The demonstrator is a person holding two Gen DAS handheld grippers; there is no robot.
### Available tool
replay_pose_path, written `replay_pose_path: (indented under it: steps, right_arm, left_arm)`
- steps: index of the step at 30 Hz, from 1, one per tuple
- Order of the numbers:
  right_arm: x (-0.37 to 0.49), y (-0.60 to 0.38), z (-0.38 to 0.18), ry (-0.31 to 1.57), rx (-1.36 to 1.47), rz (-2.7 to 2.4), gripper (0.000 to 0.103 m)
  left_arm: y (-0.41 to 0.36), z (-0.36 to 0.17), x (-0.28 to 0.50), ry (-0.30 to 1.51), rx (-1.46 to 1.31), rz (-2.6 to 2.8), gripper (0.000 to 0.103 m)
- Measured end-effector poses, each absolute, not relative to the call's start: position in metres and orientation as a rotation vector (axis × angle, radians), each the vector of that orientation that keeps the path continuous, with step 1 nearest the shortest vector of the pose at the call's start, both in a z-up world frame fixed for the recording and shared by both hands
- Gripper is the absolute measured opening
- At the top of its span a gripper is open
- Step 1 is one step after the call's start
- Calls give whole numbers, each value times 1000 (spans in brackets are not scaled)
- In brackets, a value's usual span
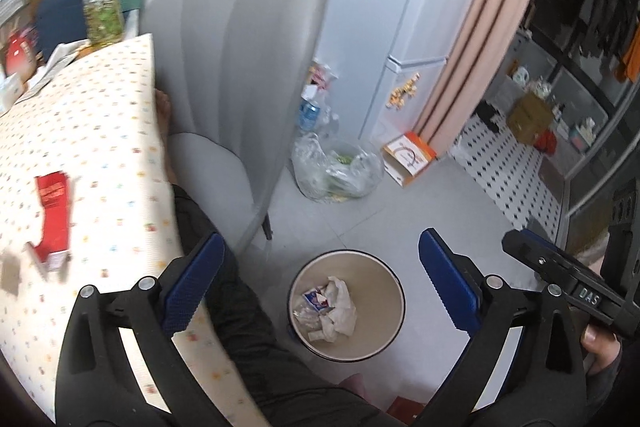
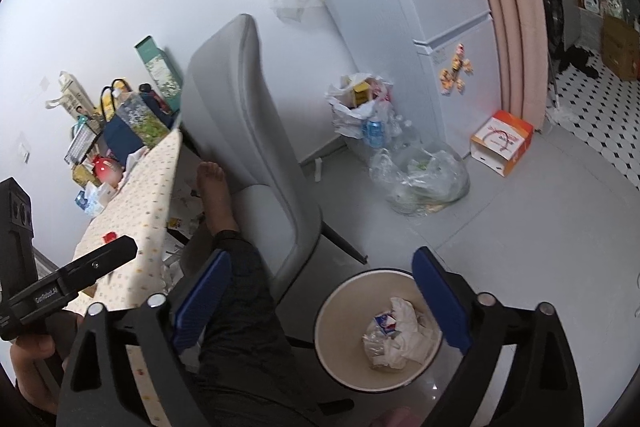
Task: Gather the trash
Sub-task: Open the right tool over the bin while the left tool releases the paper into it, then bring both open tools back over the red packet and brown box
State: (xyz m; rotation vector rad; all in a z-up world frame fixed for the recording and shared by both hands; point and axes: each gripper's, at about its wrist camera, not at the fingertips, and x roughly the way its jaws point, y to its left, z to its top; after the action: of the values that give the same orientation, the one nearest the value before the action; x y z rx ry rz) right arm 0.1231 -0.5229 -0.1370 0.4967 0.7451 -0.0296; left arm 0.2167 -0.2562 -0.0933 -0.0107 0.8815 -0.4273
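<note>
Left tool [image 1: 316,279], right tool [image 2: 320,291] agape, empty, above bin [image 1: 394,301].

Your right gripper [image 2: 320,301] hangs with its blue-padded jaws wide apart, nothing between them. Below it the round cream waste bin [image 2: 340,311] on the pale floor holds crumpled white paper and wrappers [image 2: 396,331]. Your dark-trousered leg [image 2: 240,307] and bare foot [image 2: 214,187] lie left, beside the grey upholstered chair [image 2: 248,147]. Far right sits a clear plastic bag [image 2: 424,175].
</note>
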Motion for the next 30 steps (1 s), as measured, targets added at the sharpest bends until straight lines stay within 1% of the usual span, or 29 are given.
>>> replay_pose_path:
  steps: [1,18,30]
  right_arm:
    - [124,-516,-133,740,492,-22,96]
    - [134,-392,-82,738,337,125,96]
    - [134,-314,-67,758,235,220,96]
  left_arm:
    - [-247,-92,216,875,-23,-417,97]
    - [-110,-59,184,767,-206,-290,97]
    - [-24,-50,157,708,-308,-191,97]
